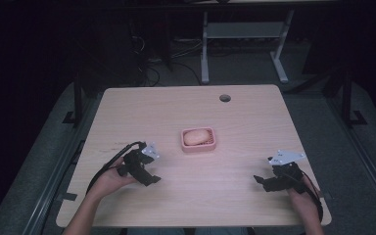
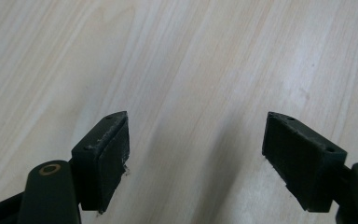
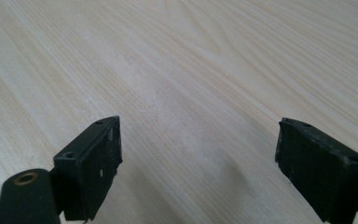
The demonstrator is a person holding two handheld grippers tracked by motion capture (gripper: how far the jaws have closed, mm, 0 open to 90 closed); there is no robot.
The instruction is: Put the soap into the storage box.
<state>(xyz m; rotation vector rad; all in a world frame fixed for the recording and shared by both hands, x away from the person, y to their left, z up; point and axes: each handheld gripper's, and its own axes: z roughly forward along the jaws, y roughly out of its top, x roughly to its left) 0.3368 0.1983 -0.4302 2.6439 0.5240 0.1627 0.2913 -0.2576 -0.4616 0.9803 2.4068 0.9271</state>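
Note:
A pink tray (image 1: 198,146) sits near the middle of the wooden table, and a pale oval object (image 1: 198,137) lies in it. My left gripper (image 1: 149,178) rests low at the front left, held by a hand, well short of the tray. In the left gripper view the left gripper (image 2: 196,140) is open, with bare wood between its black jaws. My right gripper (image 1: 260,182) is at the front right, also apart from the tray. The right gripper view has the right gripper (image 3: 198,149) open over bare tabletop.
The light wooden table (image 1: 186,107) has a round cable hole (image 1: 224,98) near its far edge. A white desk frame (image 1: 245,34) stands on the floor beyond it. Black cables trail from both grippers toward the front edge.

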